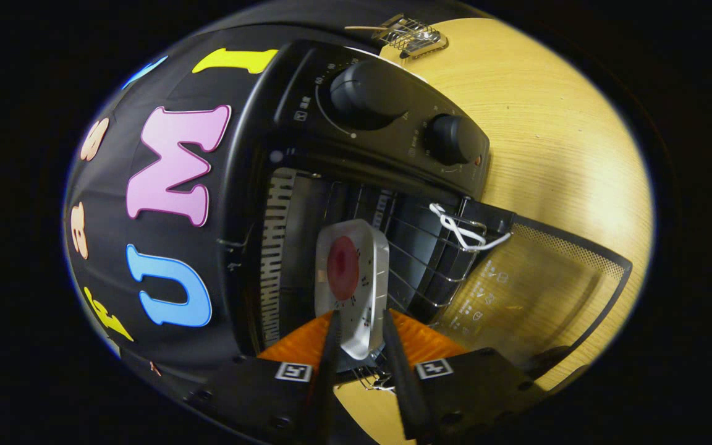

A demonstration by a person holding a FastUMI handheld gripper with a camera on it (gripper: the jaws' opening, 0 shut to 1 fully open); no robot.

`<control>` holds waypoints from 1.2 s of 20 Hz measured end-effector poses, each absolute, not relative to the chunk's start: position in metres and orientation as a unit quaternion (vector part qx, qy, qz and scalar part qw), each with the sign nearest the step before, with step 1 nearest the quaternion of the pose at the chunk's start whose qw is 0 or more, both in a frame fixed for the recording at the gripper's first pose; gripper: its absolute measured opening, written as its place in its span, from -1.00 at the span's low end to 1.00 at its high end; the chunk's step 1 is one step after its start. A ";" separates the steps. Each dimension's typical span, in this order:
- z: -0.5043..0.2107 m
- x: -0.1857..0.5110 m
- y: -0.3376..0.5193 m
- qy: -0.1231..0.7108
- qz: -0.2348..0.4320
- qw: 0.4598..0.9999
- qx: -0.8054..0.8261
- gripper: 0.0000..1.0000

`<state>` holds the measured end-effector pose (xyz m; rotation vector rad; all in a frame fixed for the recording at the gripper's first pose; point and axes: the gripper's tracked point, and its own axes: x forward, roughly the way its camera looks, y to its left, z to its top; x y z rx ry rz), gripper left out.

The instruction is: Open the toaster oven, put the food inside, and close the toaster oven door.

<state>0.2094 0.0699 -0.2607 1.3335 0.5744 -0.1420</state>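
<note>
Toaster oven (387,117) standing open, glass door (535,290) dropped flat over the wooden table (554,123). Carrying the packaged food (351,284) into the cavity, over the wire rack (436,259). Gripper (362,337) clamping narrow, both fingers (331,346) pinching the pack's near edge. Next, probably needing release on the rack, then door closing.

Hidden and unclear parts

The fingers (331,346) cover the near edges of the plate (356,290); whether both press it is unclear. Dial (365,93) markings (tiny) and door (535,296) icons are unreadable.
</note>
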 end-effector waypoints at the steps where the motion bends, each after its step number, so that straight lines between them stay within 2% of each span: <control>1: -0.256 0.203 0.074 0.267 -0.055 0.745 0.609 0.42; 2: -0.254 0.195 0.076 0.273 -0.050 0.748 0.603 0.90; 5: -0.242 0.172 0.077 0.281 -0.035 0.761 0.583 0.98; 11: -0.217 0.129 0.079 0.280 0.002 0.825 0.491 0.97; 18: -0.241 0.071 0.088 0.323 0.057 0.906 0.267 0.97; 24: -0.279 0.048 0.072 0.356 0.039 0.926 0.121 0.98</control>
